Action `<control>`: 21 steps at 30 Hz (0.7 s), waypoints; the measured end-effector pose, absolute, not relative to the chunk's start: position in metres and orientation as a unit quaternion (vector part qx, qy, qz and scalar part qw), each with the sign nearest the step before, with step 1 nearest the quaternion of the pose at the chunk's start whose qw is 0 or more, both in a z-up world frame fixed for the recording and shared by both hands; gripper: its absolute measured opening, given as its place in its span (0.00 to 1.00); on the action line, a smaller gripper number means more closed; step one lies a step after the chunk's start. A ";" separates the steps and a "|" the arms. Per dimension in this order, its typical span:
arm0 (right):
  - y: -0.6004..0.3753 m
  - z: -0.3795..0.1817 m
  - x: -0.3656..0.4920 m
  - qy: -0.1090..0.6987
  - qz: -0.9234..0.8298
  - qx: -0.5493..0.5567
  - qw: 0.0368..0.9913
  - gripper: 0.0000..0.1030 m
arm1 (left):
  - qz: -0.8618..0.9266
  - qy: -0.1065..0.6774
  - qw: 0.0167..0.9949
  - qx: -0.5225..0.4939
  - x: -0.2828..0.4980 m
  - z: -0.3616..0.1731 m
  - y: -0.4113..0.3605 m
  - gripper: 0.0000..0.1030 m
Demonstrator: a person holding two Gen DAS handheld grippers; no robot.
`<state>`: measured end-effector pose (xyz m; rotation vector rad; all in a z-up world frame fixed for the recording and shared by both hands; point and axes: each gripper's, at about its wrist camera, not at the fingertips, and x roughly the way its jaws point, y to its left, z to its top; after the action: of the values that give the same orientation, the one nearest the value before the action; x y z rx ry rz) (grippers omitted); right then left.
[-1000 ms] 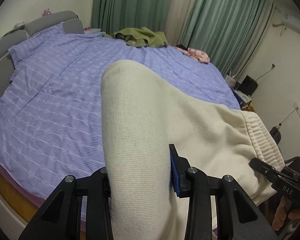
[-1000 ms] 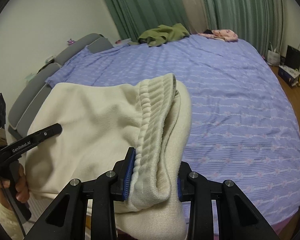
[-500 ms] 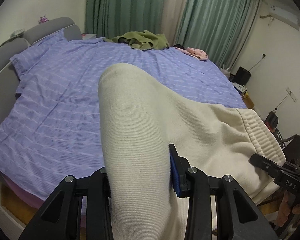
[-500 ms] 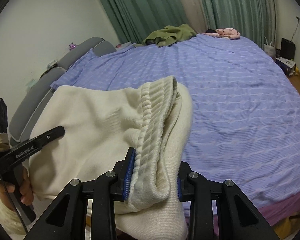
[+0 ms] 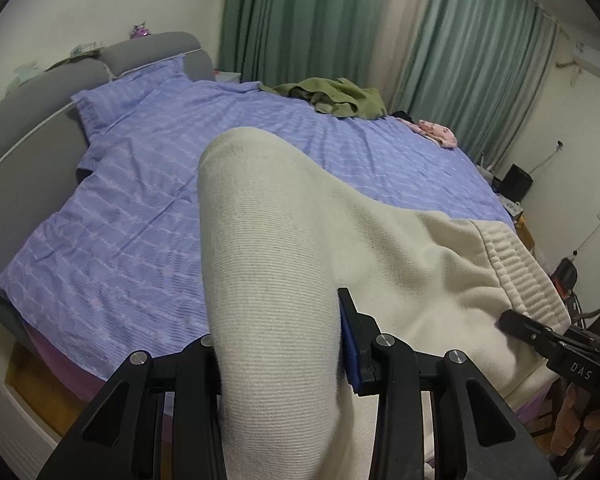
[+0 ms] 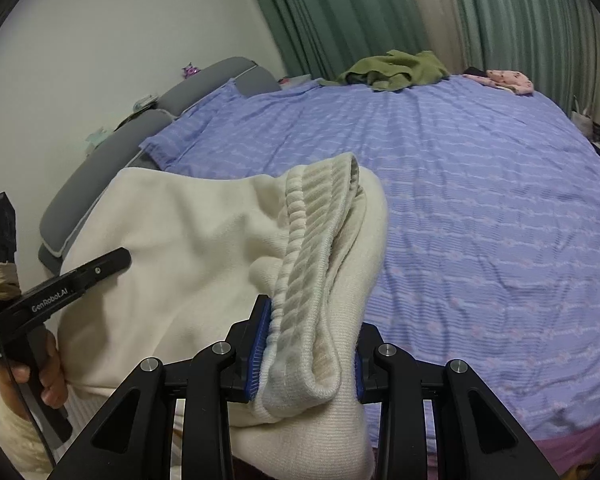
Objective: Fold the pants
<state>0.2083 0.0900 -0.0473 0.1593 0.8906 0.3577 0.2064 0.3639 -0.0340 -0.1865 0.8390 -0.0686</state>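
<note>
Cream pants (image 5: 284,264) held up over near edge of bed (image 5: 140,184) w/ purple sheet. Left gripper (image 5: 278,344) fingers clenched on a folded leg; right gripper (image 6: 304,344) fingers clamp ribbed waistband (image 6: 312,240). Green garment (image 6: 396,66) & pink cloth (image 6: 508,80) lie at far side.

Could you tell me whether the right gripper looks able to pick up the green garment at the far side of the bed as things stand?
Probably not. The right gripper is shut on the waistband of the cream pants, and the green garment lies across the whole purple bedspread, well beyond its fingers.
</note>
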 end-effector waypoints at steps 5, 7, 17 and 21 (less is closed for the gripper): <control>0.127 -0.048 0.220 0.429 0.172 0.065 0.884 0.33 | -0.043 0.408 0.906 -0.101 0.226 -0.046 0.409 0.35; 0.149 -0.053 0.228 0.432 0.164 0.065 0.884 0.33 | -0.054 0.412 0.904 -0.097 0.240 -0.053 0.433 0.35; 0.268 -0.085 0.273 0.480 0.114 0.086 0.865 0.33 | -0.095 0.468 0.876 -0.070 0.311 -0.089 0.551 0.35; 0.304 -0.097 0.291 0.489 0.107 0.091 0.861 0.33 | -0.110 0.480 0.867 -0.069 0.341 -0.102 0.587 0.35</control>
<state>0.2913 0.3039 -0.0971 0.1907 1.0249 0.2245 0.3407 0.5865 -0.1019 -0.1450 1.0058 -0.2305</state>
